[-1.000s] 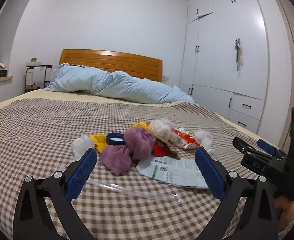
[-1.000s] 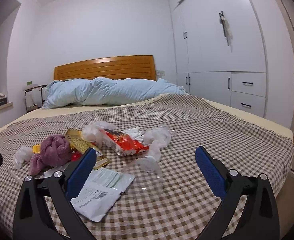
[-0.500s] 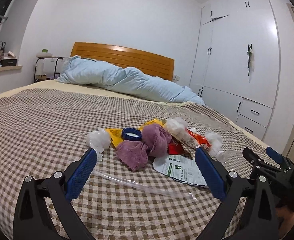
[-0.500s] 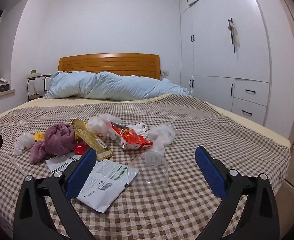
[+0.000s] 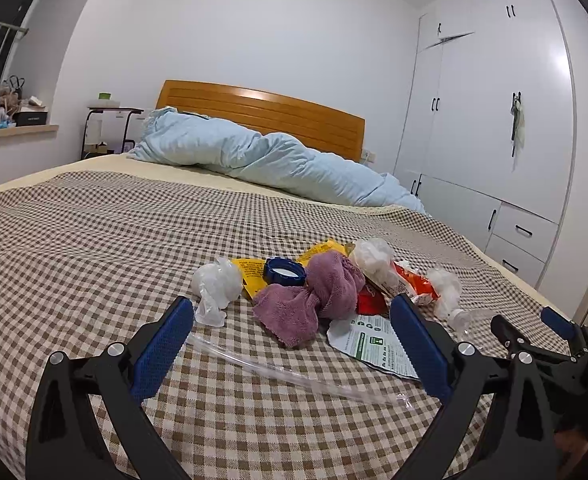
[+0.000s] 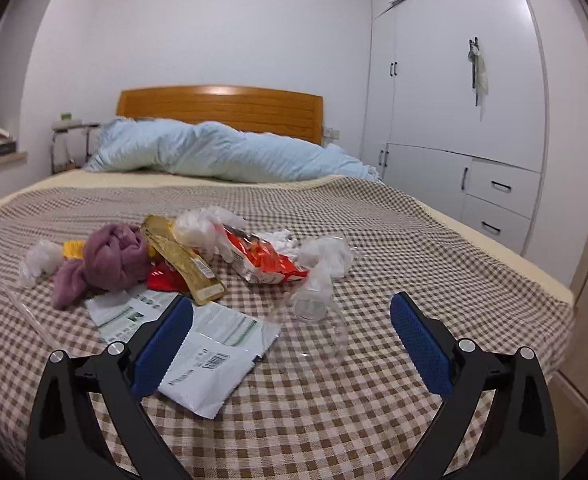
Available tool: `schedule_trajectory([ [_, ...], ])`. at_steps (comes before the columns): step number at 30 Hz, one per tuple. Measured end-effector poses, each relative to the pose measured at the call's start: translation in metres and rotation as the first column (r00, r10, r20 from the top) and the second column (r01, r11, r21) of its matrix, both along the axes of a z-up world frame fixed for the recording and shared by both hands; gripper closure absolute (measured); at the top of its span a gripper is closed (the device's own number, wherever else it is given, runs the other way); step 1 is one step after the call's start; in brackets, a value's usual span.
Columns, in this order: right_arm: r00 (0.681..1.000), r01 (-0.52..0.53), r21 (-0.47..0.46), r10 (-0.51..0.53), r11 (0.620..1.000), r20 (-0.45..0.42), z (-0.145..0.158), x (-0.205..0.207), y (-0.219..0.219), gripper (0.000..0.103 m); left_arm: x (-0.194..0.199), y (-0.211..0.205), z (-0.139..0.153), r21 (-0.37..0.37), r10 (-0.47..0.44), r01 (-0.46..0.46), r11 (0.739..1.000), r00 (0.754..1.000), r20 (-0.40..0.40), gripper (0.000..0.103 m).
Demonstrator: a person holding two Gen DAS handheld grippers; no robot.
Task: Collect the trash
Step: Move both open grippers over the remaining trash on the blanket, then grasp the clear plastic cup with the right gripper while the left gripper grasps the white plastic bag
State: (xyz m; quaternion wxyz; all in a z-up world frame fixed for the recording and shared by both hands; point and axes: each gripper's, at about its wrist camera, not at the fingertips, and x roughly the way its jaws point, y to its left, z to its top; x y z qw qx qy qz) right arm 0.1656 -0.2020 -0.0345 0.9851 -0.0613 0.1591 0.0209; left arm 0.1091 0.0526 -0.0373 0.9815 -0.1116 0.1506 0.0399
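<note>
Both grippers spread empty, the right gripper point(image 6: 292, 344) is nearer the clear plastic bottle point(image 6: 317, 312), which lies just ahead on the checked bedspread point(image 6: 433, 248), neck toward the trash heap point(image 6: 182, 256).

Checked bed point(image 6: 413, 240): trash pile point(image 6: 198, 264), blue duvet point(image 6: 222, 156).

Bedspread point(image 5: 94, 248): brown-and-cream check, plain cream strip toward the head edge. Quilt point(image 5: 262, 160): pale blue. Headboard point(image 5: 278, 116): orange-brown wood. Wardrobe point(image 6: 453, 100): white, black handles. Cloth point(image 5: 321, 292): mauve. Jar lid point(image 5: 285, 271): dark blue, white inside. Snack bag point(image 6: 266, 260): red-orange with white. Wrapper point(image 6: 186, 264): gold-yellow. Flat packet point(image 6: 210, 352): white, green print, black barcode. Gripper pads point(image 6: 162, 344): blue on black frames.
</note>
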Motion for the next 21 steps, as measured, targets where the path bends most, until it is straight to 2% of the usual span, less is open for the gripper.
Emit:
schedule_trajectory([
  [3,1.000,-0.015,0.011,0.016,1.000,-0.021,-0.001,0.005,0.003,0.008,0.002,-0.001,0.001,-0.007,-0.004,0.004,1.000,1.000,0.002,0.007],
  [6,0.998,0.011,0.051,-0.008,0.999,-0.059,-0.002,0.014,-0.003,0.008,0.003,-0.003,0.001,-0.004,-0.010,0.010,1.000,1.000,0.002,0.008],
  [8,0.994,0.015,0.111,-0.002,0.994,-0.113,-0.002,0.024,-0.014,0.008,0.003,-0.004,0.001,-0.003,-0.016,0.016,1.000,1.000,0.002,0.008],
  [11,0.985,0.023,0.144,0.002,0.989,-0.171,-0.003,0.036,-0.022,0.008,0.003,-0.005,0.001,-0.004,-0.025,0.025,1.000,1.000,0.000,0.007],
  [15,0.982,0.051,0.119,-0.029,0.992,-0.187,-0.007,0.043,-0.017,0.008,0.004,-0.006,0.000,-0.013,-0.028,0.028,1.000,1.000,0.000,0.008],
  [19,0.966,0.095,0.009,-0.090,0.995,-0.241,-0.021,0.057,-0.003,0.008,0.006,-0.008,-0.002,-0.014,-0.032,0.032,0.999,0.999,-0.009,0.008],
  [21,0.960,0.109,-0.010,-0.108,0.994,-0.259,-0.027,0.063,-0.002,0.008,0.007,-0.009,-0.002,-0.011,-0.034,0.034,0.999,0.999,-0.011,0.008],
])
